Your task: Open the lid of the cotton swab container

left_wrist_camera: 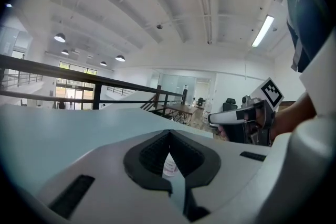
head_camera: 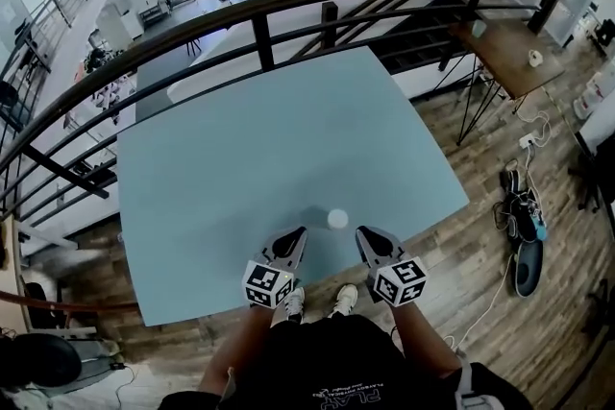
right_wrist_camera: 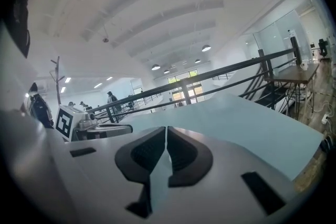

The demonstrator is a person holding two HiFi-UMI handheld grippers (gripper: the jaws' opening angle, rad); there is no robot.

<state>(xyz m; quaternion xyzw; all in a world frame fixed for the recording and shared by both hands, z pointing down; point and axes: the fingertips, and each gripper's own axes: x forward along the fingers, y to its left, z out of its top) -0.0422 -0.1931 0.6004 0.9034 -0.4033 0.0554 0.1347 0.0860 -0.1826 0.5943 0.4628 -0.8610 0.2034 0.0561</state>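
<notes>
A small round white cotton swab container point(head_camera: 337, 219) stands on the pale blue table point(head_camera: 288, 139) near its front edge, lid on. My left gripper point(head_camera: 291, 240) sits just left of it and my right gripper point(head_camera: 366, 240) just right of it; both are shut with nothing in them and apart from the container. In the left gripper view the container point(left_wrist_camera: 169, 165) shows through the gap behind the closed left gripper point(left_wrist_camera: 168, 150), with the right gripper point(left_wrist_camera: 244, 123) beyond. In the right gripper view the right gripper point(right_wrist_camera: 166, 145) is closed, and the left gripper point(right_wrist_camera: 89, 126) lies to its left.
A dark metal railing point(head_camera: 288, 5) curves behind the table's far edge, with a drop to a lower floor. A wooden side table point(head_camera: 509, 48) stands at the right. Cables and shoes point(head_camera: 524, 216) lie on the wood floor to the right.
</notes>
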